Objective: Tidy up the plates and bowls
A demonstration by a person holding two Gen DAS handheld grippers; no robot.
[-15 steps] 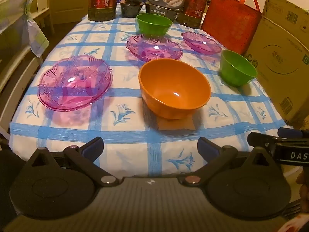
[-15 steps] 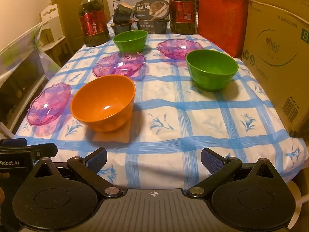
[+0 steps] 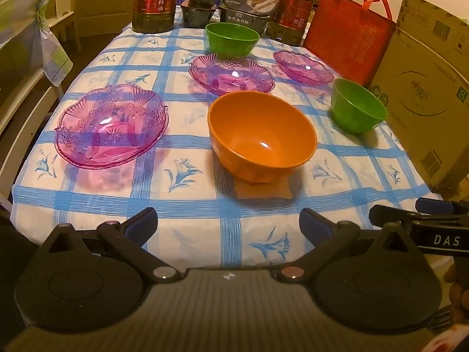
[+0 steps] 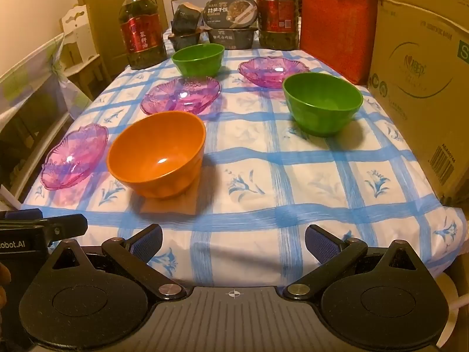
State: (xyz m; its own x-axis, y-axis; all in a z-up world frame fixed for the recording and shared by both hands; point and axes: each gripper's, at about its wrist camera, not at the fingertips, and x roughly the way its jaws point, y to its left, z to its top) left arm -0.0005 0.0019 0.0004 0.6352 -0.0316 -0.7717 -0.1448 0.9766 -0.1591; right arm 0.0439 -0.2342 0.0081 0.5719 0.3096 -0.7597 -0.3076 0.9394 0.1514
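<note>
An orange bowl (image 3: 261, 138) (image 4: 157, 154) stands upright near the table's front. Two green bowls stand apart: one at the right (image 3: 356, 106) (image 4: 321, 107), one at the back (image 3: 232, 38) (image 4: 198, 59). Three pink glass plates lie spread out: front left (image 3: 110, 124) (image 4: 74, 156), middle (image 3: 231, 74) (image 4: 181, 95), back right (image 3: 303, 67) (image 4: 271, 71). My left gripper (image 3: 228, 226) and my right gripper (image 4: 233, 242) both hover over the table's front edge, open, with nothing between their fingers. Each gripper's side shows at the edge of the other's view.
Two big oil bottles (image 4: 142, 33) (image 4: 278, 17) and stacked food boxes (image 4: 231, 23) line the back of the blue-checked tablecloth (image 4: 293, 176). A red bag (image 4: 337, 26) and a cardboard box (image 4: 422, 82) border the right edge. A chair (image 3: 26, 67) stands left.
Both views have shifted only slightly; the bowls and plates lie where they were. Both grippers stay open.
</note>
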